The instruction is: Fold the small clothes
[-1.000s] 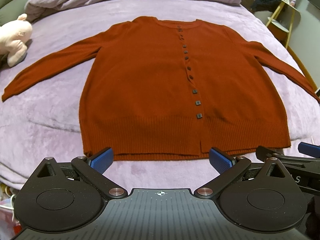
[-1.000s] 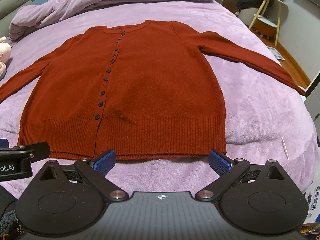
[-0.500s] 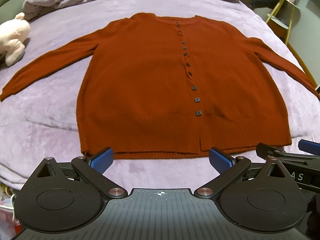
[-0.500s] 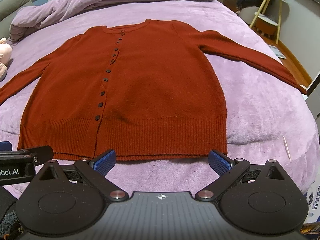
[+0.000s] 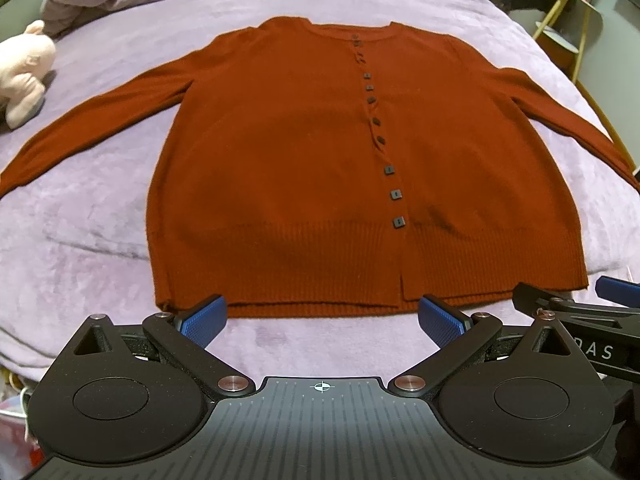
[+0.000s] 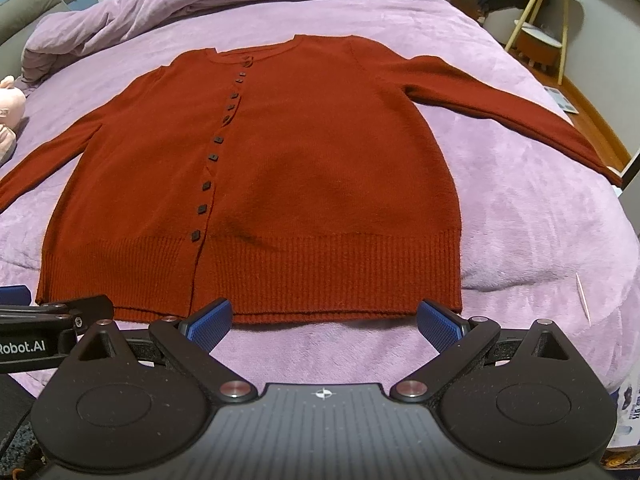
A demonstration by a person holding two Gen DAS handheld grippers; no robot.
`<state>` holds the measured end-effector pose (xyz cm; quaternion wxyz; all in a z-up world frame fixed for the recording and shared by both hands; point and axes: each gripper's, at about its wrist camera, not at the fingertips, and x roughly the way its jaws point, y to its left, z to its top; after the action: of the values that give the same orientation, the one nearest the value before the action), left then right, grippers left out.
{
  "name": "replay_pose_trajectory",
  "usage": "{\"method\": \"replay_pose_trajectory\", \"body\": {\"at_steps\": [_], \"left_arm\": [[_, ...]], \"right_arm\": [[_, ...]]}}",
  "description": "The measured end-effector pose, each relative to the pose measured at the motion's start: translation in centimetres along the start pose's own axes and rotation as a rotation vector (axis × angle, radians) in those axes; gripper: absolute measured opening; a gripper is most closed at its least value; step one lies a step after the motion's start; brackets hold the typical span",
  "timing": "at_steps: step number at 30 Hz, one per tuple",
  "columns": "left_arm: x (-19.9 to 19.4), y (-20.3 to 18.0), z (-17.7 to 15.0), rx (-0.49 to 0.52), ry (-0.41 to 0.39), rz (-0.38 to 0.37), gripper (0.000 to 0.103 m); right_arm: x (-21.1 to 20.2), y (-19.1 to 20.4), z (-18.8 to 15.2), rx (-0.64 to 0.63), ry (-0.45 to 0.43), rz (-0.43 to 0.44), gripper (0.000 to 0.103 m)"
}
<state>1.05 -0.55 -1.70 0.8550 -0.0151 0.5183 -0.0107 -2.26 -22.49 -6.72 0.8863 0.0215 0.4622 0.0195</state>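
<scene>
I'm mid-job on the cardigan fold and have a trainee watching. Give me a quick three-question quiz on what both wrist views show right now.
1. True or false: the left gripper is shut on the hem of the red cardigan.
2. Multiple choice: how do the cardigan's sleeves lie? A) folded across the chest B) spread outward to either side C) tucked underneath.
3. Fill in: the pink plush toy lies on the purple bedspread beyond the cardigan's ____ sleeve, as seen in the left wrist view.

Key
1. False: its jaws stand wide apart short of the hem, as do those of the right gripper.
2. B.
3. Left-hand.
</scene>
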Motion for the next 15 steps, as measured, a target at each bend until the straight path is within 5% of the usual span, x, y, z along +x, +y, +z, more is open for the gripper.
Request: {"method": "replay_pose_trajectory", "body": {"at_steps": [15], "left_arm": [[1.2,0.0,0.4,0.0,0.022,0.007,0.103]], "right_arm": [[0.6,-1.0,0.1,0.019,-0.004,0.057,0.099]]}}
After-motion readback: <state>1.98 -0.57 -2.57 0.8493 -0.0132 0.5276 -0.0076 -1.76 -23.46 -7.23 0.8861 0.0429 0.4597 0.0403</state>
